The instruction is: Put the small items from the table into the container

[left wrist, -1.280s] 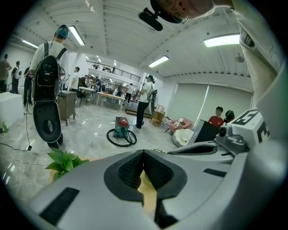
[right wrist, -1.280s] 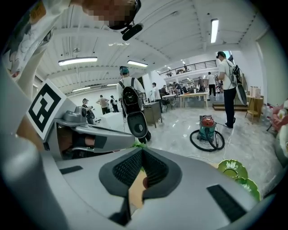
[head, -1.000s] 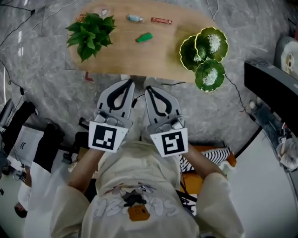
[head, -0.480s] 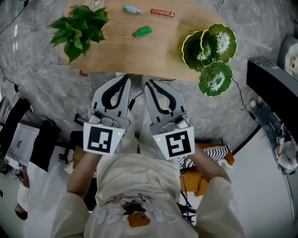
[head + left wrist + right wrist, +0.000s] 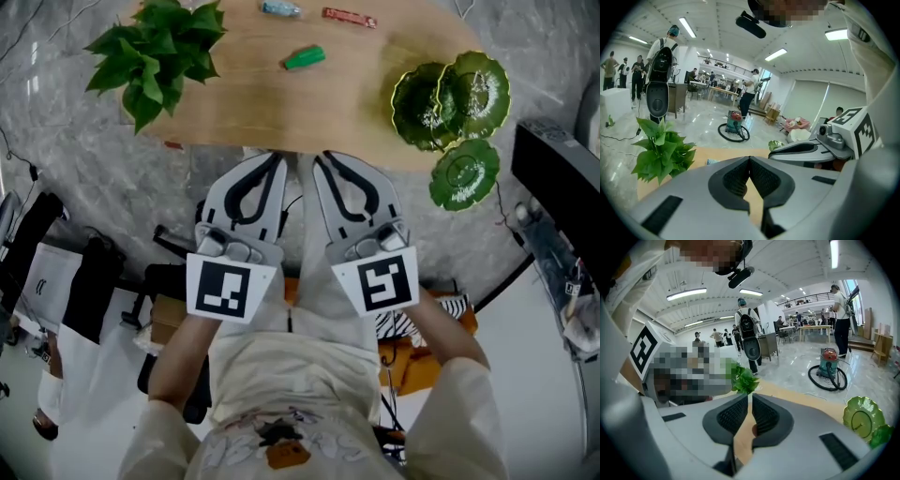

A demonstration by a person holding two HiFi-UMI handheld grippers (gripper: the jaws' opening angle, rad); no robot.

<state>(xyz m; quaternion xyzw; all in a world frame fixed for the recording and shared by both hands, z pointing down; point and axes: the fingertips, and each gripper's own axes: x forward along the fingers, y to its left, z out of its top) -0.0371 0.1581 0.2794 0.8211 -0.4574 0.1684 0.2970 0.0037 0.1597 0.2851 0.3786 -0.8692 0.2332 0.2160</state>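
The surface (image 5: 234,108) lies ahead of both my tools, and its near edge sits just past their tips. A plant (image 5: 155,52) stands ahead and to the left of my left tool (image 5: 277,161). The green dish (image 5: 450,89), which I take for the container, sits ahead and to the right of my right tool (image 5: 322,159). Both tools point at the surface side by side, each with its jaws together and nothing between them. The green piece (image 5: 305,58) lies almost straight ahead, between the two tools' lines, with its long axis running crosswise and the right end tilted away. The red bar (image 5: 349,17) and blue wrapper (image 5: 281,8) lie farther off, at the far edge. I judge the right tool better placed, since the dish is on its side.
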